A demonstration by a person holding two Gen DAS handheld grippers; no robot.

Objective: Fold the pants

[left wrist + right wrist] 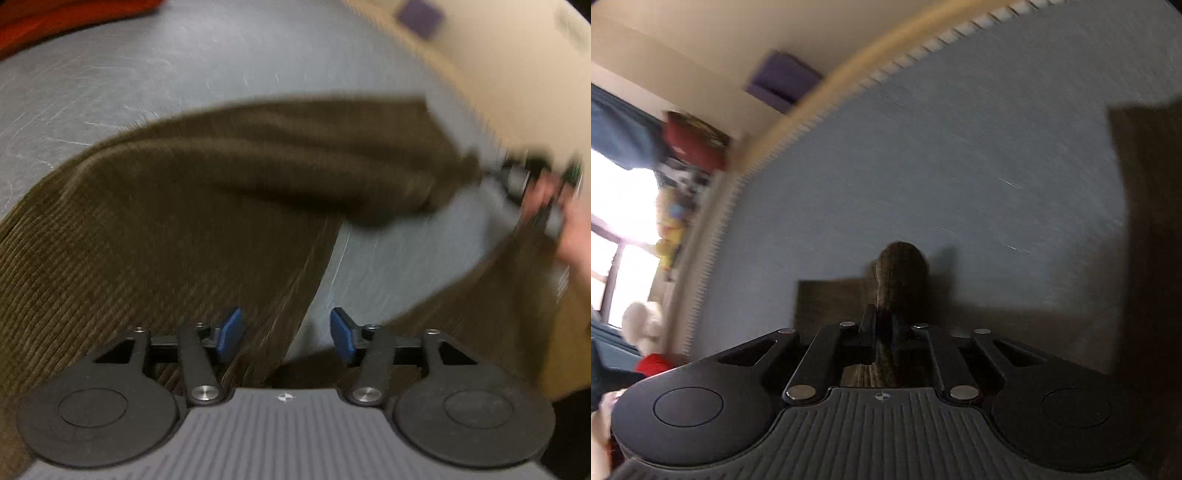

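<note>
While no writing reads clearly (motion blur), your left tongs (286, 334) stand spread over ribbed brown corduroy pants (147, 221) on the scratched grey bench (147, 74). Your right tongs (884, 325) pinch a bunched fold.

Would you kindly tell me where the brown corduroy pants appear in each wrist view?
Left wrist: pants fill the left and centre, one end lifted toward the right gripper at right.
Right wrist: a bunched fold pinched at bottom centre between the fingers.
Shared landmark: the purple block on the floor.
</note>
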